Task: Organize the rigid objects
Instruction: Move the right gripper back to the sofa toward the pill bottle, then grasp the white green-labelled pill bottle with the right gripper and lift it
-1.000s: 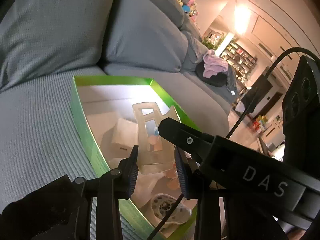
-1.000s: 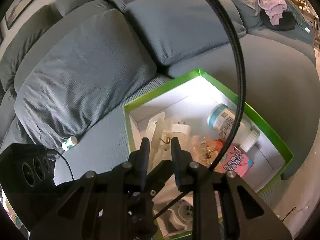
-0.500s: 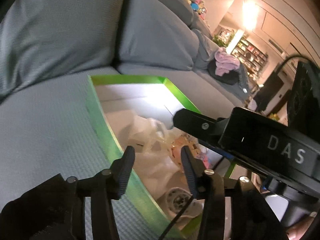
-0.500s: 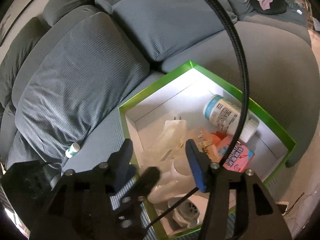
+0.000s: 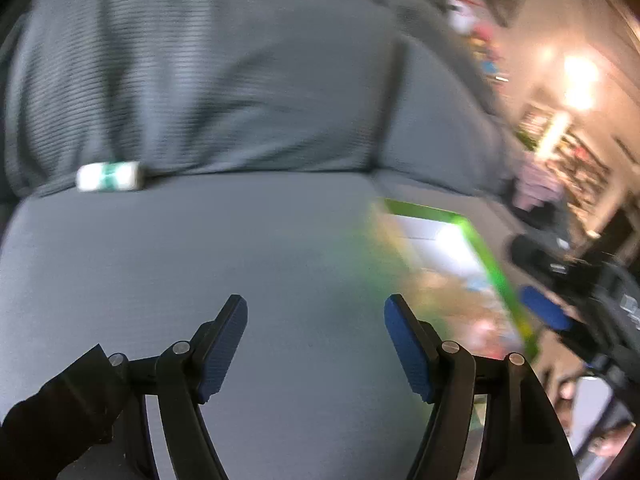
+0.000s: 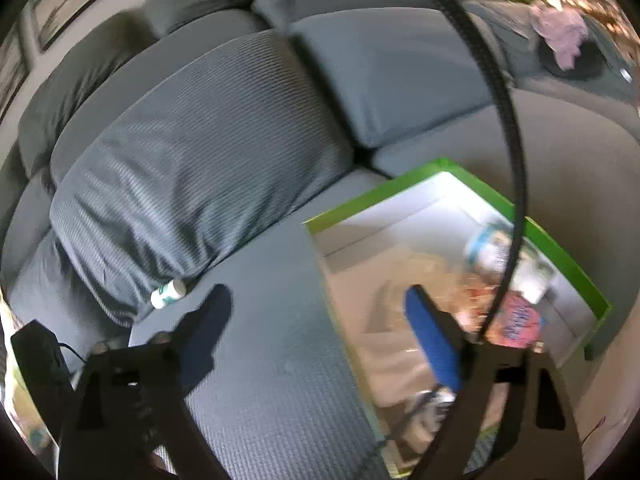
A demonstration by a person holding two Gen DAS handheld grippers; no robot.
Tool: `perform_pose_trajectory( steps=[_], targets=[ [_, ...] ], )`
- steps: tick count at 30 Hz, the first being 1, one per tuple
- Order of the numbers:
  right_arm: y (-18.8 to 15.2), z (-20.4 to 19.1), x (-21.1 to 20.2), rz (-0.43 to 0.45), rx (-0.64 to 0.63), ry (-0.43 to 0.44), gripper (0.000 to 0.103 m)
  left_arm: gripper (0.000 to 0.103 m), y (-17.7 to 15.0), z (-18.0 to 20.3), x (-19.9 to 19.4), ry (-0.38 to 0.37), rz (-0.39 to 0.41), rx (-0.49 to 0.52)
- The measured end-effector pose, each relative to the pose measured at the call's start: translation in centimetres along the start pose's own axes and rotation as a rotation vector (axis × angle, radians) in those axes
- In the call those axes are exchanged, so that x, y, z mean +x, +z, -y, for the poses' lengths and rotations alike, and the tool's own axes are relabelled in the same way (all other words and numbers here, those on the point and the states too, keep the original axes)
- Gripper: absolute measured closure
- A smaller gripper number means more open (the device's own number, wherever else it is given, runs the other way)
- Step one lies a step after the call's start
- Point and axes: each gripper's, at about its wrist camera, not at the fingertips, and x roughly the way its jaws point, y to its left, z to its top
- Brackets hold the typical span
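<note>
A green-rimmed box (image 6: pixel 566 246) with a white inside sits on the grey sofa seat; it holds a white bottle (image 6: pixel 486 250), a pink packet (image 6: pixel 518 322) and blurred clear plastic items. It also shows blurred in the left wrist view (image 5: pixel 486 258). A small white and green bottle (image 5: pixel 109 176) lies on the seat against the back cushion, also in the right wrist view (image 6: pixel 168 293). My left gripper (image 5: pixel 316 340) is open and empty over the bare seat, left of the box. My right gripper (image 6: pixel 320 320) is open and empty, straddling the box's left rim.
Large grey back cushions (image 6: pixel 192 160) stand behind the seat. A black cable (image 6: pixel 496 92) arcs across the right wrist view. A black power strip (image 6: pixel 38 364) lies at the far left. Pink cloth on a dark item (image 6: pixel 568 44) lies further along the sofa.
Both grippers have opened wide and let go of the clear plastic item, which now lies in the box. Both have swung left, away from the box, toward the small bottle.
</note>
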Motion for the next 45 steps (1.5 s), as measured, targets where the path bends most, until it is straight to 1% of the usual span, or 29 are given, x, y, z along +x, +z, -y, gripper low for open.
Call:
perform_pose_trajectory(
  steps=[3,5,6,9,11,12,14,15,17,20,21,22,23,24,25,27,32,35,38,40,43,45],
  targets=[
    [-0.5,-2.5,1.3,-0.02,-0.044,0.027,0.003,0.032,0.1,-4.5,-1.0,0.157,0.002,-0.045],
    [-1.0,-4.2,2.3,-0.032,-0.059,0.059,0.002,0.032,0.1,-7.0,-1.5,0.218,-0.002,-0.076],
    [-1.0,-5.1,2.9,-0.039,-0.064,0.074,0.002,0.032,0.2,-9.0,-1.9,0.25,-0.001,-0.103],
    [-0.9,-7.9,5.1,-0.055,-0.065,0.112,0.002,0.032,0.7,-13.0,-2.9,0.249,0.017,-0.175],
    [-0.5,-10.2,7.2,-0.067,-0.061,0.145,0.002,0.032,1.2,-15.9,-3.2,0.23,0.04,-0.228],
    [-0.4,-11.7,8.7,-0.09,-0.06,0.17,0.002,0.032,1.5,-17.2,-3.2,0.229,0.048,-0.244],
    [-0.5,-13.9,10.7,-0.123,-0.058,0.204,0.002,0.032,2.2,-19.4,-2.5,0.238,0.04,-0.237],
    [-0.6,-15.5,12.4,-0.146,-0.055,0.224,0.002,0.032,2.6,-20.0,-2.0,0.244,0.031,-0.225],
    [-0.8,-17.6,14.6,-0.179,-0.07,0.237,0.003,0.032,3.7,-21.5,-0.6,0.249,0.022,-0.195],
    [-1.5,-20.7,18.5,-0.208,-0.079,0.236,0.009,0.032,5.8,-23.3,1.3,0.217,0.051,-0.178],
    [-1.8,-21.5,20.0,-0.215,-0.067,0.248,0.015,0.032,6.4,-23.6,2.0,0.205,0.054,-0.176],
    [-2.0,-22.0,21.1,-0.223,-0.058,0.252,0.024,0.032,7.0,-24.1,2.9,0.183,0.055,-0.169],
    [-2.1,-22.4,22.2,-0.234,-0.05,0.252,0.029,0.032,7.4,-24.3,3.5,0.169,0.056,-0.164],
    [-2.3,-23.0,23.8,-0.25,-0.039,0.249,0.037,0.032,7.8,-24.5,4.2,0.16,0.062,-0.153],
    [-2.4,-23.2,24.7,-0.255,-0.032,0.249,0.042,0.032,8.1,-24.7,4.8,0.157,0.071,-0.146],
    [-2.3,-23.7,26.6,-0.264,-0.02,0.264,0.043,0.032,8.7,-25.2,6.1,0.134,0.075,-0.138],
    [-2.3,-24.5,29.4,-0.288,0.0,0.276,0.044,0.032,9.5,-27.0,8.9,0.037,0.043,-0.183],
    [-2.8,-24.9,30.2,-0.291,0.003,0.27,0.051,0.032,9.5,-26.8,9.6,0.012,0.035,-0.175],
    [-3.4,-25.6,30.9,-0.315,-0.002,0.289,0.052,0.032,9.5,-26.2,10.1,-0.001,0.03,-0.154],
    [-3.7,-25.8,31.4,-0.326,0.003,0.295,0.054,0.045,9.5,-26.1,10.5,-0.04,0.02,-0.16],
    [-4.1,-25.6,32.0,-0.354,0.026,0.317,0.053,0.048,9.2,-25.9,10.9,-0.046,0.008,-0.167],
    [-4.1,-25.5,32.0,-0.343,0.032,0.322,0.053,0.05,9.1,-25.7,11.0,-0.049,0.008,-0.169]
  ],
)
